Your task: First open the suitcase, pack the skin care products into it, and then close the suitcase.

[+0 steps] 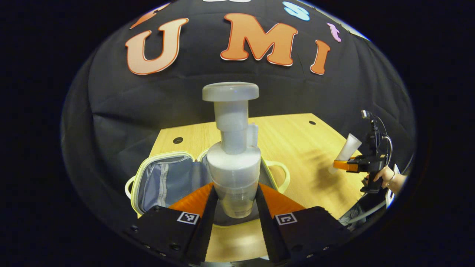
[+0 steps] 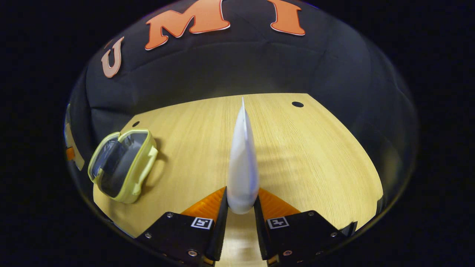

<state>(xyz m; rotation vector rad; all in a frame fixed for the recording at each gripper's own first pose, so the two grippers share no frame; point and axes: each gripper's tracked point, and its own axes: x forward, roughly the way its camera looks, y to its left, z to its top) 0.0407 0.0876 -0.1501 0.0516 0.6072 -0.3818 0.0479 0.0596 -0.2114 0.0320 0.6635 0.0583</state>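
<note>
My left gripper [image 1: 234,200] is shut on a translucent white pump bottle [image 1: 233,163], held upright above the open yellow-trimmed suitcase [image 1: 163,181], whose grey lining faces up. My right gripper [image 2: 241,207] is shut on a white squeeze tube [image 2: 242,159] that points away over the wooden table [image 2: 304,155]. In the right gripper view the open suitcase [image 2: 122,165] lies at the far left of the table. In the left gripper view the right gripper [image 1: 354,165] is at the far right, raised over the table, with the tube [image 1: 347,150] in its orange fingers and a hand [image 1: 386,176] behind it.
The wooden table [image 1: 304,148] has small round holes near its back edge. The black cloth wall rises right behind it. Bare tabletop stretches between the suitcase and the right gripper.
</note>
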